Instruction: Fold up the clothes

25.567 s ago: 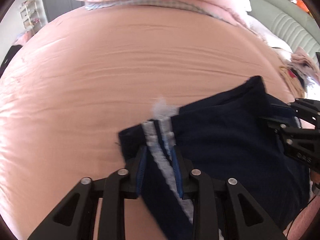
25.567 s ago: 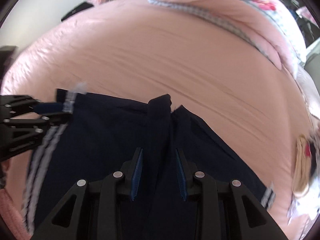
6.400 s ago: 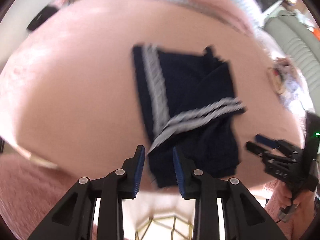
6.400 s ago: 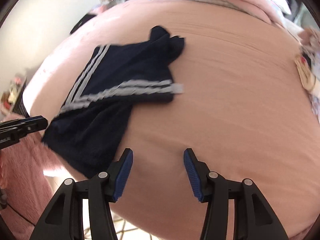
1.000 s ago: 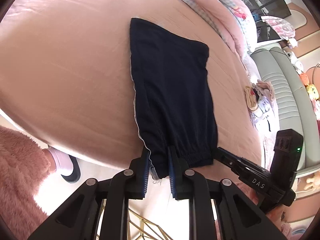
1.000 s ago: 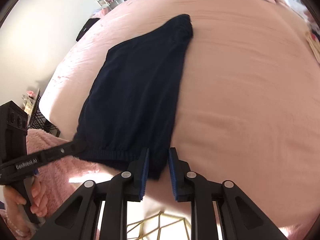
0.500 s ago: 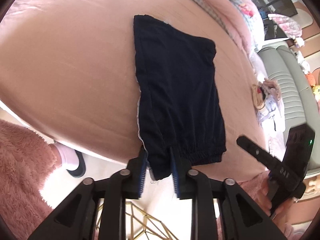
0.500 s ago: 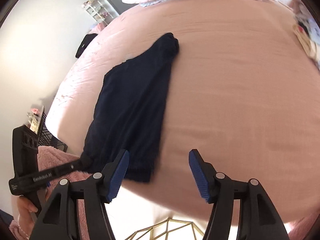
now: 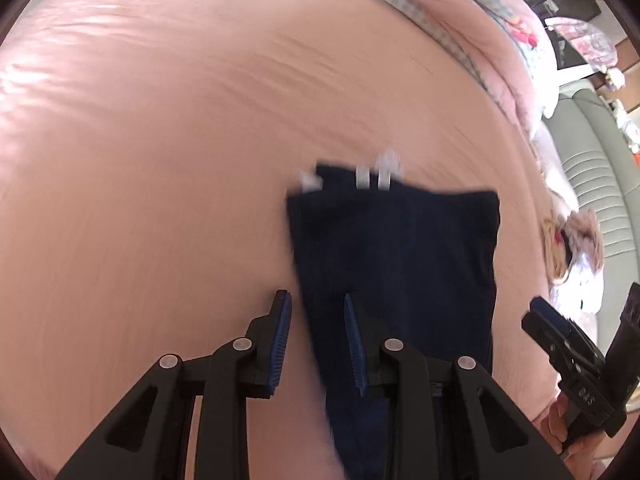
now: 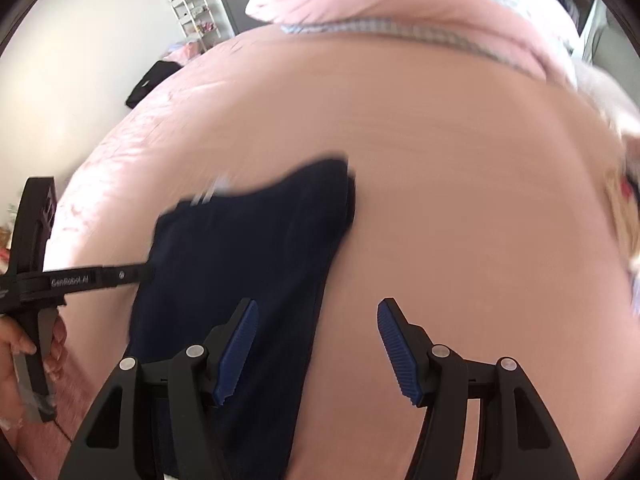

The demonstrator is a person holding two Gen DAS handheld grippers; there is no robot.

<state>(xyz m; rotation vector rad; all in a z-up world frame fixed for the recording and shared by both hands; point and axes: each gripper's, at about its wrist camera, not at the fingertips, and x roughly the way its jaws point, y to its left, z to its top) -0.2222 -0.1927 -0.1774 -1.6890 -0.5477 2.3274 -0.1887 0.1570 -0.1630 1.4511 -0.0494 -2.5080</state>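
Observation:
Navy shorts [image 9: 400, 264] lie folded lengthwise on the pink bed sheet [image 9: 160, 160], with white stripe ends showing at their far edge. My left gripper [image 9: 316, 340] hovers over their left edge with a narrow gap between the pads. The cloth edge lies in that gap, and nothing shows the pads pressing it. My right gripper [image 10: 318, 344] is open wide over the right edge of the shorts [image 10: 248, 248], one finger above the cloth and one above the sheet. Each view shows the other gripper at its side, the right gripper [image 9: 568, 352] and the left gripper [image 10: 100, 278].
A rolled pink quilt [image 10: 420, 8] lies across the head of the bed. A small heap of clothes [image 9: 572, 248] sits at the bed's right edge beside a grey sofa [image 9: 592, 160]. A dark item [image 10: 152, 80] lies at the left edge, near a white shelf [image 10: 192, 12].
Both grippers have moved forward from the waistband at the bed's near edge to above the shorts. The right one let go and opened wide. The left one's jaws parted a little.

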